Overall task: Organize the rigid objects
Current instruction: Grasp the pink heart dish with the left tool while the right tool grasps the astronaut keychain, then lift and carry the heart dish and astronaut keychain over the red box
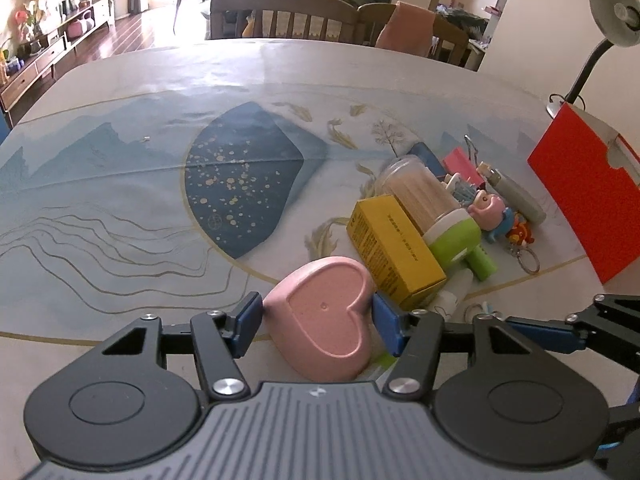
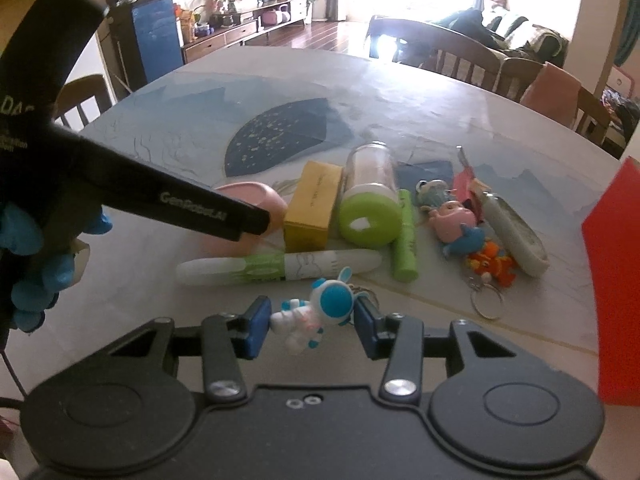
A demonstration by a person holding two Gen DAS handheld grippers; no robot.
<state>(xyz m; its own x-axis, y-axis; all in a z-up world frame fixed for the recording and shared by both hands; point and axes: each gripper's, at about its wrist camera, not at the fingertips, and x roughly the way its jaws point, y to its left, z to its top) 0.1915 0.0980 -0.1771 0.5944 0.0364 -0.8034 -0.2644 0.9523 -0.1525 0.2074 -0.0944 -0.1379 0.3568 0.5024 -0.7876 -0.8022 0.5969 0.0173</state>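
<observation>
you bracket the pink heart dish with your left gripper, its blue fingers drawn in at middle width to either flank; the left one meets the rim, while contact on the right cannot be told. the dish sits tilted at the near end of the clutter, just beside the yellow box, so taking it by its sides looks like the way to lift it clear without nudging the box.

your right gripper has its fingers narrow around the astronaut keychain, pads against the toy's arm and helmet, apparently holding it. it sits at the near edge of the tabletop, in front of the white pen.

the rest lies in one loose heap: the green-capped jar, a green tube, a pig toy and a grey case, near a red box at the right, perhaps where things go.
</observation>
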